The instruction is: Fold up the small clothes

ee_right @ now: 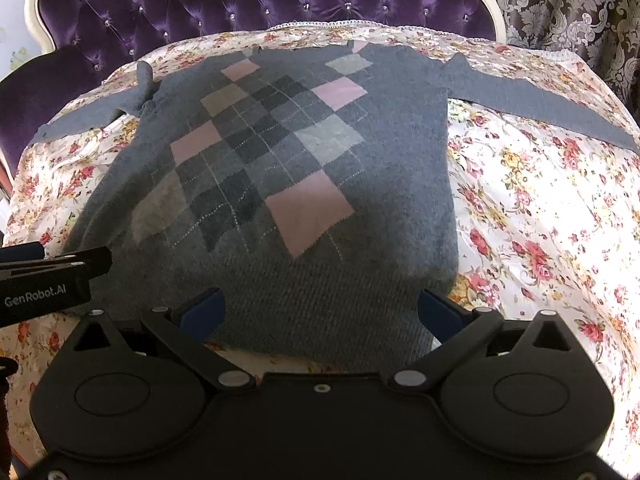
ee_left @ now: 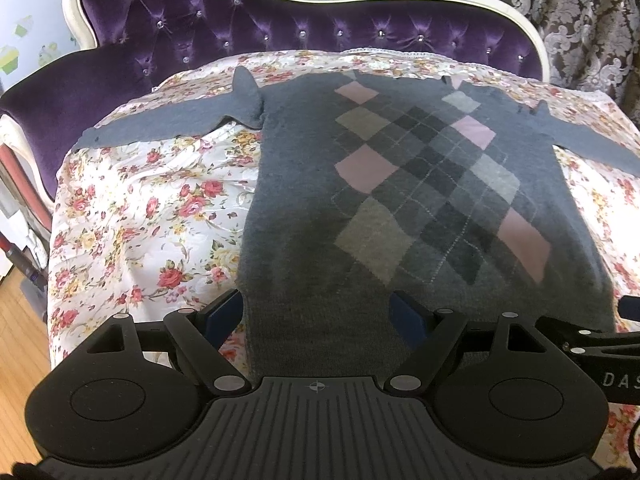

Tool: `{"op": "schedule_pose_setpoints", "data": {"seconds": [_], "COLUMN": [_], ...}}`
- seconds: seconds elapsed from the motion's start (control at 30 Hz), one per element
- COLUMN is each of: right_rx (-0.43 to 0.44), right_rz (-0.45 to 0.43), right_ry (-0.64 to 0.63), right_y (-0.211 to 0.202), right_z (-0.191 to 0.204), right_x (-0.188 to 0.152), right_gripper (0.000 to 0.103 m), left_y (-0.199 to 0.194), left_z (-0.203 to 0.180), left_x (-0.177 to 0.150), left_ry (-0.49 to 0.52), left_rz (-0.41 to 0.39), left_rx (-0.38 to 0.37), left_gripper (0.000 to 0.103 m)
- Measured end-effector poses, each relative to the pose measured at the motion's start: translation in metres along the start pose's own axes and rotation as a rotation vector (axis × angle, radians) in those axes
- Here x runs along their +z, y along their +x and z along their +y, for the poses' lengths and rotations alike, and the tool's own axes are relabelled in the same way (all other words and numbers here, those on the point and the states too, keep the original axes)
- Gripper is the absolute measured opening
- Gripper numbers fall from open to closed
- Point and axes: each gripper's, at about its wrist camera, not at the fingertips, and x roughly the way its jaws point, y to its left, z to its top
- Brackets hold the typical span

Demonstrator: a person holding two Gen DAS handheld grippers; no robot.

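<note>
A grey sweater [ee_left: 360, 184] [ee_right: 304, 152] with a pink and grey diamond pattern lies flat on the floral cloth, hem toward me and both sleeves spread out sideways. My left gripper [ee_left: 316, 316] hovers open over the hem's left part, its blue pads [ee_left: 224, 314] wide apart with the knit showing between them. My right gripper [ee_right: 320, 312] stands open over the hem's right part; its right pad [ee_right: 440, 314] sits near the sweater's lower right corner. Each gripper shows at the edge of the other's view, the right gripper [ee_left: 600, 340] and the left gripper [ee_right: 52, 276].
The floral cloth [ee_left: 140, 208] [ee_right: 540, 200] covers the seat of a purple tufted sofa [ee_left: 200, 20] [ee_right: 240, 0] with a white frame. Patterned curtains [ee_left: 560, 0] hang behind. Wooden floor [ee_left: 20, 340] lies off the left edge.
</note>
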Motion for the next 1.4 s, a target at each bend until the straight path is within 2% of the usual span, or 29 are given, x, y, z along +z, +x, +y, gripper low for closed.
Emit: {"op": "schedule_pose_setpoints", "data": {"seconds": [0.13, 0.37, 0.5, 0.63, 0.8, 0.83, 0.9, 0.93, 1.1, 1.2, 1.3, 1.4], "right_rx": [0.034, 0.242, 0.303, 0.253, 0.167, 0.146, 0.067, 0.033, -0.104, -0.146, -0.204, -0.215], "right_rz": [0.018, 0.082, 0.080, 0.029, -0.079, -0.094, -0.096, -0.096, -0.125, -0.140, -0.160, -0.171], "right_ry": [0.011, 0.080, 0.145, 0.144, 0.143, 0.150, 0.180, 0.197, 0.302, 0.352, 0.419, 0.492], "right_y": [0.002, 0.006, 0.006, 0.002, 0.004, 0.007, 0.018, 0.024, 0.057, 0.072, 0.087, 0.095], "right_z": [-0.002, -0.020, -0.045, -0.074, -0.122, -0.135, -0.163, -0.175, -0.249, -0.293, -0.336, -0.370], "right_x": [0.001, 0.008, 0.021, 0.044, 0.075, 0.081, 0.094, 0.099, 0.118, 0.126, 0.136, 0.141], "right_gripper": [0.102, 0.102, 0.102, 0.102, 0.100, 0.099, 0.082, 0.080, 0.076, 0.067, 0.065, 0.064], "left_y": [0.001, 0.005, 0.012, 0.023, 0.045, 0.050, 0.060, 0.066, 0.087, 0.096, 0.102, 0.104], "left_z": [0.001, 0.003, 0.001, -0.003, -0.007, -0.009, -0.012, -0.013, -0.013, -0.014, -0.016, -0.017], "left_x": [0.001, 0.016, 0.027, 0.039, 0.052, 0.053, 0.055, 0.055, 0.055, 0.055, 0.053, 0.052], "left_ry": [-0.001, 0.014, 0.013, 0.015, 0.005, 0.010, 0.019, 0.019, -0.015, -0.022, -0.025, -0.027], "left_rz": [-0.010, -0.059, -0.084, -0.096, -0.089, -0.082, -0.070, -0.056, -0.021, -0.011, -0.017, -0.031], "left_rx": [0.004, 0.003, 0.008, 0.014, 0.005, 0.007, 0.014, 0.017, 0.005, -0.002, -0.009, -0.013], "left_gripper": [0.079, 0.079, 0.079, 0.079, 0.079, 0.079, 0.079, 0.079, 0.079, 0.079, 0.079, 0.080]}}
